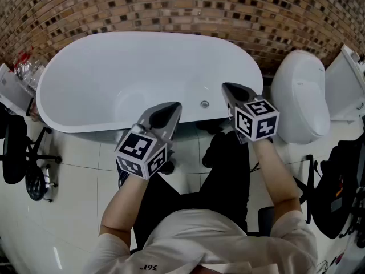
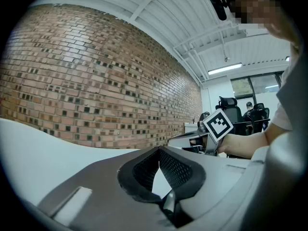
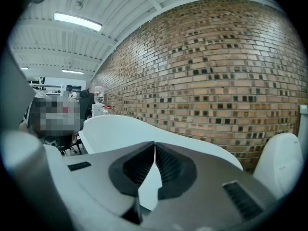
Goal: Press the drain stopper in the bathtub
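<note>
Bathtub (image 1: 85, 79) lies lengthways L–R across in front of the person, brick wall (image 1: 182, 4) beyond it. Drain stopper (image 1: 204, 104) is the only round chrome fitting I can see. It's a small disc with no long axis, flat face showing to the head view. It sits just inside the tub's near rim; can't tell if that's the tub floor or the near wall.

It lies between the two tips, a bit closer to the right gripper (image 1: 226, 88) than the left gripper (image 1: 173, 106), touching neither. Both grippers point away from the person, over the near rim, twd the wall.

Left gripper: jaws closed tip to tip, nothing between them, only white tub showing through the gap lower down. Right gripper: same, tips together, empty.

Toilet (image 1: 299, 96) stands off the right gripper's outer side, office chair (image 1: 17, 147) off the left's.

Writing: b/w square markers on each cube, no letters. Shirt print (image 1: 149, 267) is too small to read.
</note>
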Demonstrator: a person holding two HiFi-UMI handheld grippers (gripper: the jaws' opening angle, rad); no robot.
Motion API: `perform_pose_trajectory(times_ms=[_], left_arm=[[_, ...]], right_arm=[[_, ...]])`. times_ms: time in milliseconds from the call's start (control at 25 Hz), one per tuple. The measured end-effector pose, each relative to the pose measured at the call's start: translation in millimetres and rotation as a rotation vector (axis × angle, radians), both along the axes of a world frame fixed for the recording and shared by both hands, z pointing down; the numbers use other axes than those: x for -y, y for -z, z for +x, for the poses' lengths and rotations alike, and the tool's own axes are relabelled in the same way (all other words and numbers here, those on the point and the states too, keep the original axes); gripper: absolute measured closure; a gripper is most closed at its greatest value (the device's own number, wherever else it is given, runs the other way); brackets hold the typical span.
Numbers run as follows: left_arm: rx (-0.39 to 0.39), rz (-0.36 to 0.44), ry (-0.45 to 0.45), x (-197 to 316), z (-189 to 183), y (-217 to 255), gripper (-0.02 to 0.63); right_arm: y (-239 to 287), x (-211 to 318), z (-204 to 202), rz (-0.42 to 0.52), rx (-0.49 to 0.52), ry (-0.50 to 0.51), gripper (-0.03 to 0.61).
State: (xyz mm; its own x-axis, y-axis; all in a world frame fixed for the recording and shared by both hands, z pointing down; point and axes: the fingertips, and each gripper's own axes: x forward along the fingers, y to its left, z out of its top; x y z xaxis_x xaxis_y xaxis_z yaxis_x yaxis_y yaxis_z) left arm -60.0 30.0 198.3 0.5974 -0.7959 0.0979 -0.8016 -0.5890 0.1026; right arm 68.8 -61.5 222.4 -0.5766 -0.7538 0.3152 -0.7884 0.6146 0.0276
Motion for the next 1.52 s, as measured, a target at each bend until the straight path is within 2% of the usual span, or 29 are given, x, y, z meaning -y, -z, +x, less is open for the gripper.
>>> perform_pose_trajectory(times_ms=[240, 520, 960, 1520], left_arm=[[0.000, -0.010, -0.001, 43.8, -3.1, -11.4, 0.606], [0.011, 0.000, -0.019, 77.3, 2.1, -6.4, 0.606], [0.021, 0.064, -0.028, 89.1, -3.3, 31.7, 0.606], [0.033, 0.037, -0.025, 86.6, -1.6, 19.3, 0.606]], right_arm=[[4.6, 49.3, -6.5, 0.022, 0.013, -0.014, 0.563], [6.9, 80.8, -10.3, 0.031, 0.021, -0.019, 0.563], [70.4, 96.0, -36.4, 0.129, -0.002, 0.027, 0.568], [62.3, 104.9, -45.6, 0.101, -0.025, 0.046, 0.568]])
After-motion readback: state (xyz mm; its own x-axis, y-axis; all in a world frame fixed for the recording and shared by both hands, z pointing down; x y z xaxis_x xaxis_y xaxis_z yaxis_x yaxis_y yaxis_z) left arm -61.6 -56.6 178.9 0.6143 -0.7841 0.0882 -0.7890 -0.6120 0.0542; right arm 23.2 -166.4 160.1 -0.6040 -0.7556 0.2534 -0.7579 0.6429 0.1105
